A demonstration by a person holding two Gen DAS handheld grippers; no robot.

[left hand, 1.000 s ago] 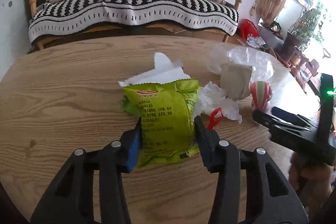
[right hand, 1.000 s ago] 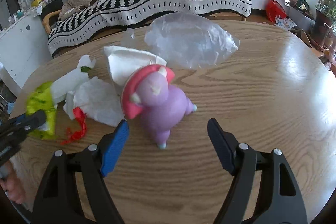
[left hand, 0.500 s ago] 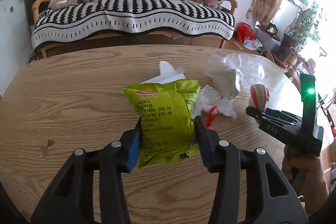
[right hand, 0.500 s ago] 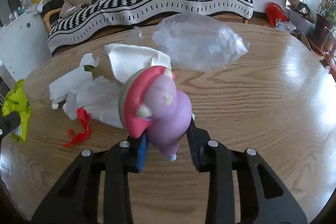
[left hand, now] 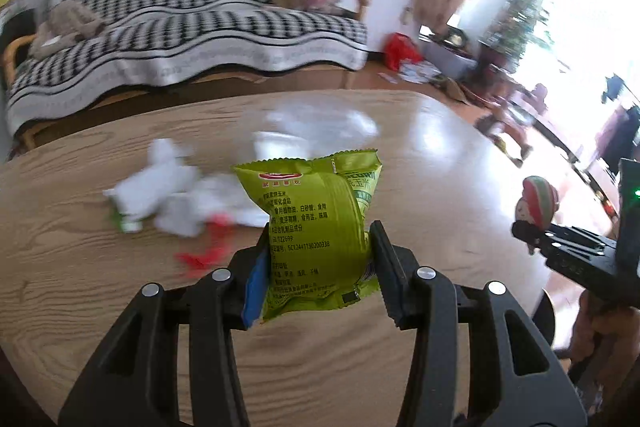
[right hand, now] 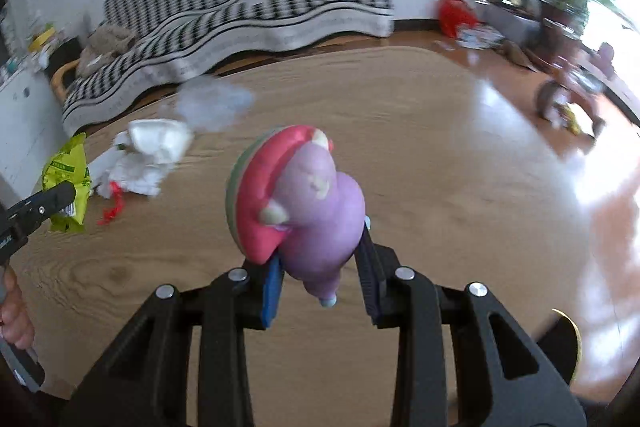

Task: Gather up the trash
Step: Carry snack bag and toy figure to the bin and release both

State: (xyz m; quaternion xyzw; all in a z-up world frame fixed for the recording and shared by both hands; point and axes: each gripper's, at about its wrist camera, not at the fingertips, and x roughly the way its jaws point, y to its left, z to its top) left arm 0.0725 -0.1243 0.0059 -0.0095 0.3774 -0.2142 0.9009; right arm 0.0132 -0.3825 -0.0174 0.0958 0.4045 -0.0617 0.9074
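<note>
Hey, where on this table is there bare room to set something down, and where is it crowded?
Bare wood: the glossy stretch of table right of the clear plastic bag, and the near strip. Crowded: the far left, around the crumpled tissues and red scrap.

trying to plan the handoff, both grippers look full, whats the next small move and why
Probably carry both loads off the table to wherever trash goes; no bin shows. The left gripper is clamped on the green snack packet, the right gripper on the purple toy, both lifted clear, while tissues remain.
</note>
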